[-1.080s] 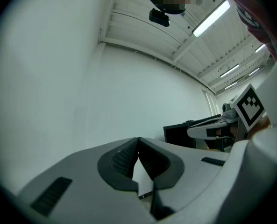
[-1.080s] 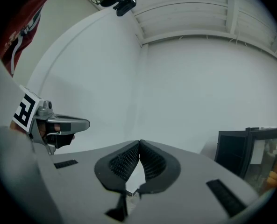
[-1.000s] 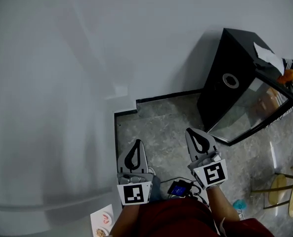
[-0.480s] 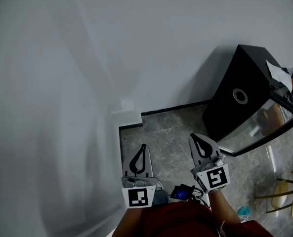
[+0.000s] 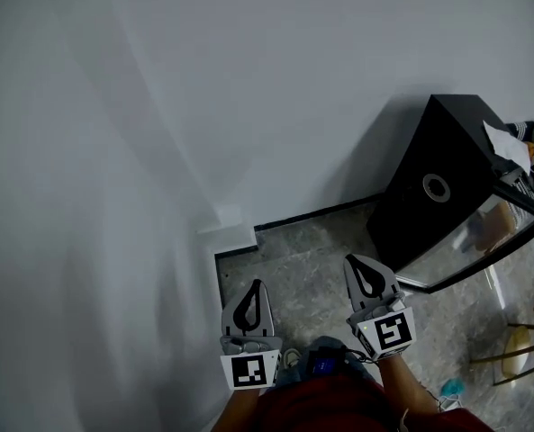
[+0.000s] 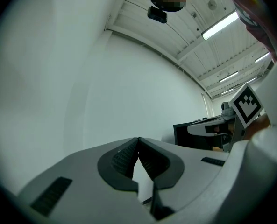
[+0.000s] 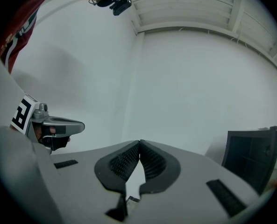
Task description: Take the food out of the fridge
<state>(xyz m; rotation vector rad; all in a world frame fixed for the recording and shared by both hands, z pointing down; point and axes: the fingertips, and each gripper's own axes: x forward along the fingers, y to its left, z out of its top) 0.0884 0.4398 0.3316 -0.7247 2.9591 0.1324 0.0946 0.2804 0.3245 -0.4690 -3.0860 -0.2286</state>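
Head view: left gripper (image 5: 253, 288) and right gripper (image 5: 355, 265) sit side by side close to the body, pointing level over the grey stone floor (image 5: 294, 259). Both are closed and empty, which looks like a carry posture for the approach, not a reach. The black box-shaped fridge with a glass door (image 5: 429, 187) stands against the white wall (image 5: 248, 79), ahead and to the right, well apart from both grippers. Its door looks closed. A white sheet of paper (image 5: 507, 144) lies on top. A brownish blur behind the glass may be the food, can't tell.

Left gripper view: pads meet tip to tip with nothing between them. It faces mostly blank wall, and the fridge sits far right, behind the right gripper.

Right gripper view: pads together, empty. The fridge's dark front shows at the right edge, so this is the nearer hand — likely the one for the door. Either jaw pair has to open before it can grab anything.
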